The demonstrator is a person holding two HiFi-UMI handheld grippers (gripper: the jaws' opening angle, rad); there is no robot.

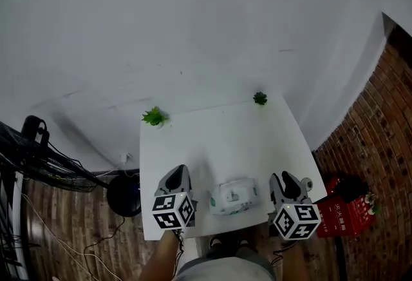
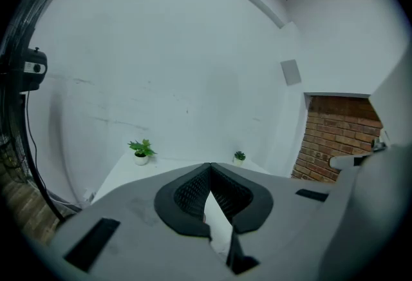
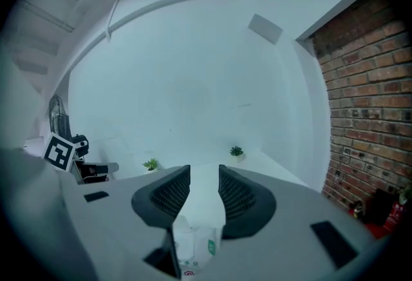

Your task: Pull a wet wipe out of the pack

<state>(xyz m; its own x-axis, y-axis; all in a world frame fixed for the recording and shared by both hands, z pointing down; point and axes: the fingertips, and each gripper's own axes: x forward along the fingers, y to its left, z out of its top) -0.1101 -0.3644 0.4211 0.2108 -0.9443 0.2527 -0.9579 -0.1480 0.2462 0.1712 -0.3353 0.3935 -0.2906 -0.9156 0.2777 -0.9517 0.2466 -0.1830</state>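
The wet wipe pack (image 1: 233,198), white with green print and a closed flap on top, lies at the near edge of the white table (image 1: 219,138), between the two grippers. My left gripper (image 1: 178,174) rests to its left, apart from it; in the left gripper view (image 2: 210,167) its tips meet and hold nothing. My right gripper (image 1: 284,178) sits to the pack's right. In the right gripper view (image 3: 205,171) its jaws stand apart and empty, with the pack (image 3: 193,249) low down behind the left jaw.
Two small potted plants stand at the table's far corners, one left (image 1: 154,117) and one right (image 1: 260,98). A fan stand with cables (image 1: 32,144) and a round black base (image 1: 123,194) are at the left. A red object (image 1: 344,210) sits by the brick wall (image 1: 380,125).
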